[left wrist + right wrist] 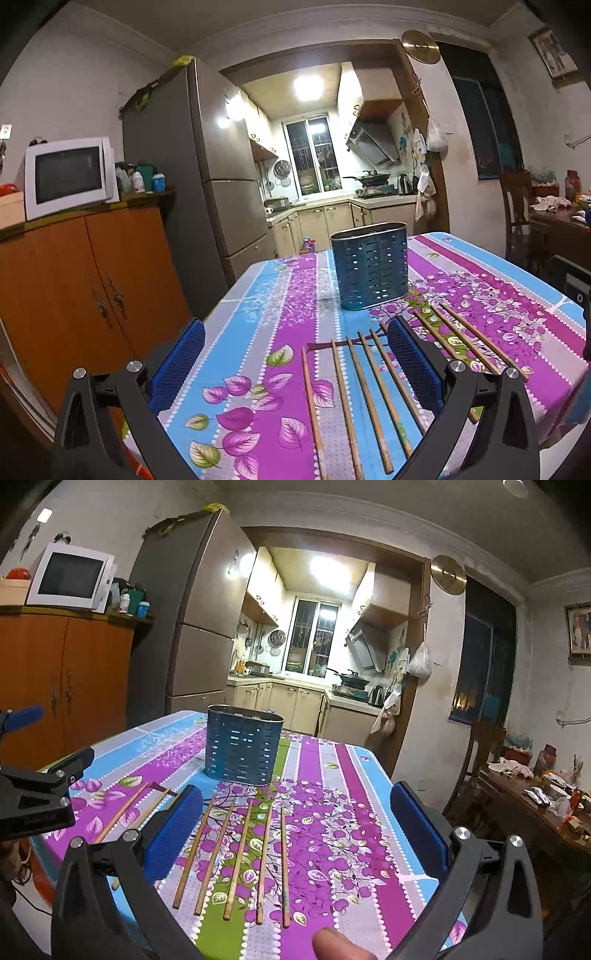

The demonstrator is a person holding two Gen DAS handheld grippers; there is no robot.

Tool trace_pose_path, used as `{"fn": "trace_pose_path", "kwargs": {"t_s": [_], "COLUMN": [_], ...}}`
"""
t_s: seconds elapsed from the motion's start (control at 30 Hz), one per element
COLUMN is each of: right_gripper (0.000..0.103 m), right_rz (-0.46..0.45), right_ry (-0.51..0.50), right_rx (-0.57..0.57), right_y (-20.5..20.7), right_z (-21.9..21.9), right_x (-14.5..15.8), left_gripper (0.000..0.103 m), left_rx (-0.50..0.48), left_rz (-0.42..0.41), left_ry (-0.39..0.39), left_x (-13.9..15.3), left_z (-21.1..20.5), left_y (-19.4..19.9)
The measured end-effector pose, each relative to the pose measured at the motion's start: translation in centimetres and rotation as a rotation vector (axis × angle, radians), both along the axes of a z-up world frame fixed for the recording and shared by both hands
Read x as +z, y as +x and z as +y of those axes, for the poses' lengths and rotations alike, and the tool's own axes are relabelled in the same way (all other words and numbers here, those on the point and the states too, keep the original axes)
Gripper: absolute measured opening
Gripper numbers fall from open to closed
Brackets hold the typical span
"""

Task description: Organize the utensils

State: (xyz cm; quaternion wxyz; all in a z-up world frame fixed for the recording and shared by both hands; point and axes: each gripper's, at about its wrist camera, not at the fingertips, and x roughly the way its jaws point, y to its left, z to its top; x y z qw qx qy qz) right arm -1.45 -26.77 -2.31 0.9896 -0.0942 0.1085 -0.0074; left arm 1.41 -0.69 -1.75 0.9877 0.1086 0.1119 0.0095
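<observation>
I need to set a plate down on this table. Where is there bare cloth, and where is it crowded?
Bare cloth lies right of the chopsticks, toward the table's right edge, and left of the blue utensil holder in the far-left corner. The near middle is crowded with chopsticks laid side by side in front of the holder.

I'm looking into a lived-in home, a dining room opening onto a small kitchen. At twelve o'clock a doorway shows the kitchen window (pixel 312 155), a range hood (pixel 373 142) and a wok on the stove (pixel 371 179); at ten o'clock stand a tall fridge (pixel 207 177) and a microwave (pixel 68 177) on an orange cabinet (pixel 85 280). The counter (pixel 258 369) wears a flowered tablecloth, and at three o'clock sits a cluttered wooden side table (pixel 528 812) with a chair (pixel 476 768).
</observation>
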Motion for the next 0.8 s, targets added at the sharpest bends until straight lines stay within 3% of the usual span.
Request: {"fn": "trace_pose_path", "kwargs": {"t_s": [0.07, 0.2, 0.3, 0.43, 0.6, 0.8], "right_gripper": [0.098, 0.098, 0.098, 0.098, 0.098, 0.098], "right_rz": [-0.002, 0.008, 0.036, 0.034, 0.050, 0.161], "right_ry": [-0.011, -0.027, -0.011, 0.038, 0.081, 0.155], "right_rx": [0.001, 0.015, 0.021, 0.014, 0.007, 0.001], "right_y": [0.0, -0.3, -0.2, -0.4, -0.7, -0.6], "right_z": [0.2, 0.5, 0.0, -1.5, -3.6, -6.3], "right_x": [0.0, 0.1, 0.3, 0.8, 1.2, -0.5], "left_gripper": [0.099, 0.099, 0.099, 0.099, 0.099, 0.099], "left_rx": [0.013, 0.009, 0.029, 0.067, 0.043, -0.006], "left_rz": [-0.018, -0.014, -0.034, -0.058, 0.019, 0.105], "left_ry": [-0.005, -0.135, -0.186, -0.163, -0.153, -0.124], "left_x": [0.2, 1.2, 1.6, 1.7, -0.3, -3.7], "left_z": [0.2, 2.7, 5.0, 7.1, 9.1, 8.3], "left_y": [-0.2, -0.4, -0.5, -0.7, -0.5, -2.3]}}
